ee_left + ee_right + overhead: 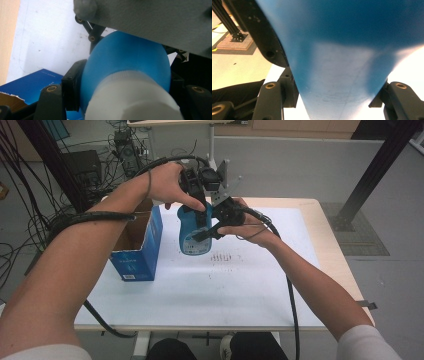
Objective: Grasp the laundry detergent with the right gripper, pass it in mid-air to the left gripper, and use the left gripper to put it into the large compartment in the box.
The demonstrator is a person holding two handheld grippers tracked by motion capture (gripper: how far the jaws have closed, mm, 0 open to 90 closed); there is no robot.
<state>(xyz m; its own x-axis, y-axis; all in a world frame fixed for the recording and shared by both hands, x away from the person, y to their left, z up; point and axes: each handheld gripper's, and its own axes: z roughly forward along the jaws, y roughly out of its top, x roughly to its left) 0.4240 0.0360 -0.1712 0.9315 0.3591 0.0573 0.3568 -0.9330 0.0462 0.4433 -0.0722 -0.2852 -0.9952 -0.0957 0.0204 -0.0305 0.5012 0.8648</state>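
Both claws (pixel 202 222) — on blue bottle (pixel 192 237)

blue bottle (pixel 194 236), white cap, upright, held aloft

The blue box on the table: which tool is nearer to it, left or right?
Left. The left tool grips the blue bottle beside the box; the right tool grips its far side.

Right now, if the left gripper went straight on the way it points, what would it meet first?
Nothing new at first: the left gripper is already shut on the blue bottle, near its white cap. It points down, so going on would probably bring the bottle onto the white table sheet; depth is unclear.
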